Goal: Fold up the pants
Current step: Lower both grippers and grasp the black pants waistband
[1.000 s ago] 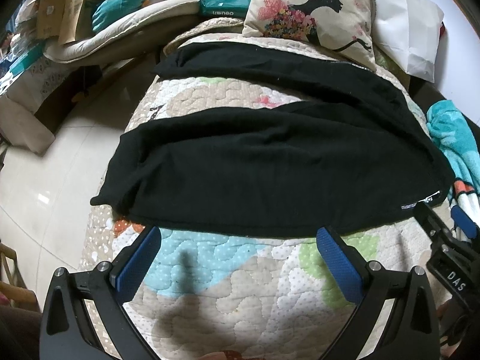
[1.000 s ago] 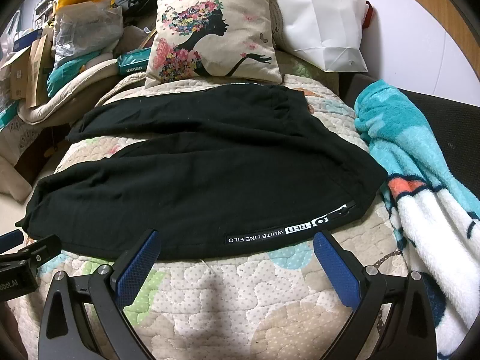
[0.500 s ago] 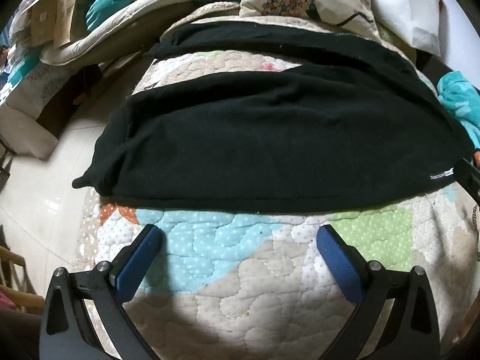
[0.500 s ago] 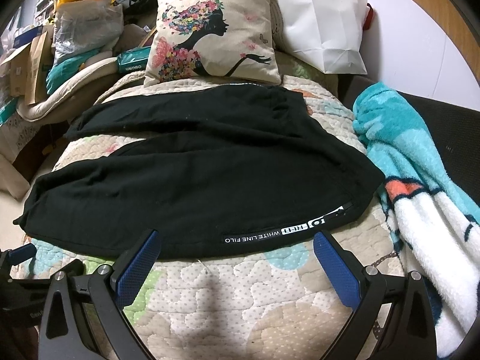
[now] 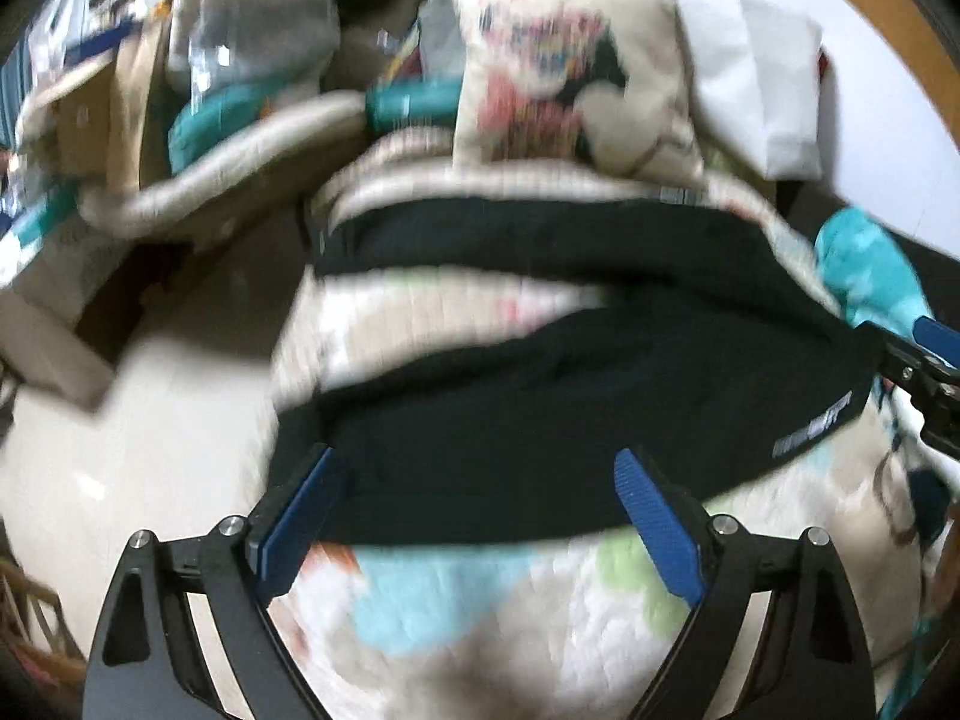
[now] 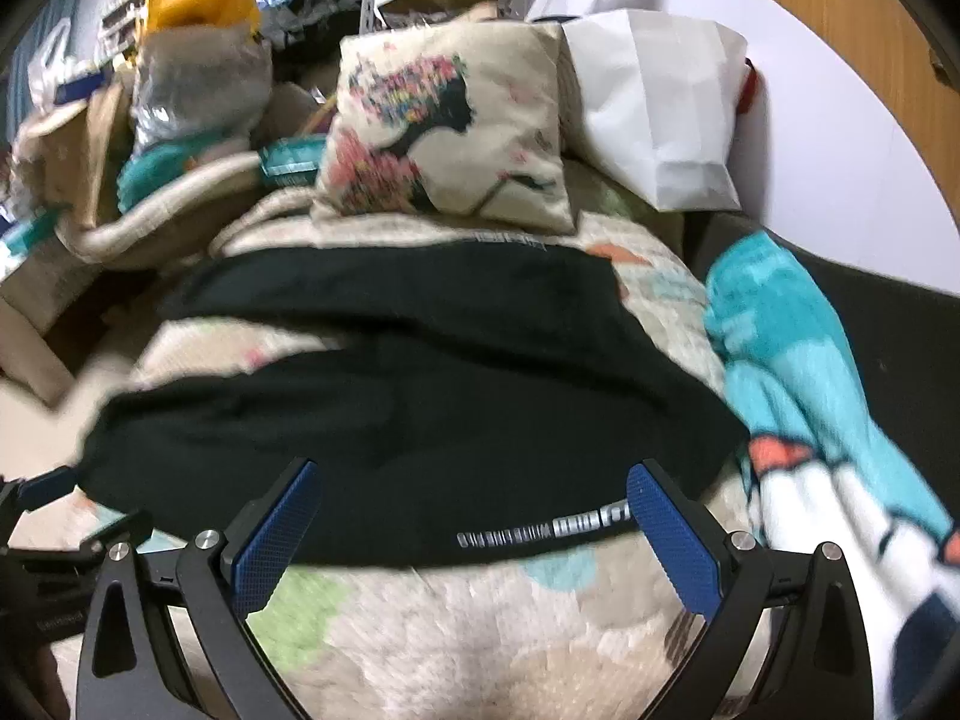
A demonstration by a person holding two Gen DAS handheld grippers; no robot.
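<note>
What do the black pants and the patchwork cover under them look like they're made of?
The black pants look like soft matte knit, maybe fleece or jersey: no sheen, limp drape, a printed white strip along the near edge. The cover looks like quilted cotton: puffy stitched swirls and dotted pastel patches. Blur hides the weave of both.

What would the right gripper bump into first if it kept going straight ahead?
Probably the black pants spread on the quilt. The right gripper points down toward their near edge, though blur makes depth uncertain.
</note>
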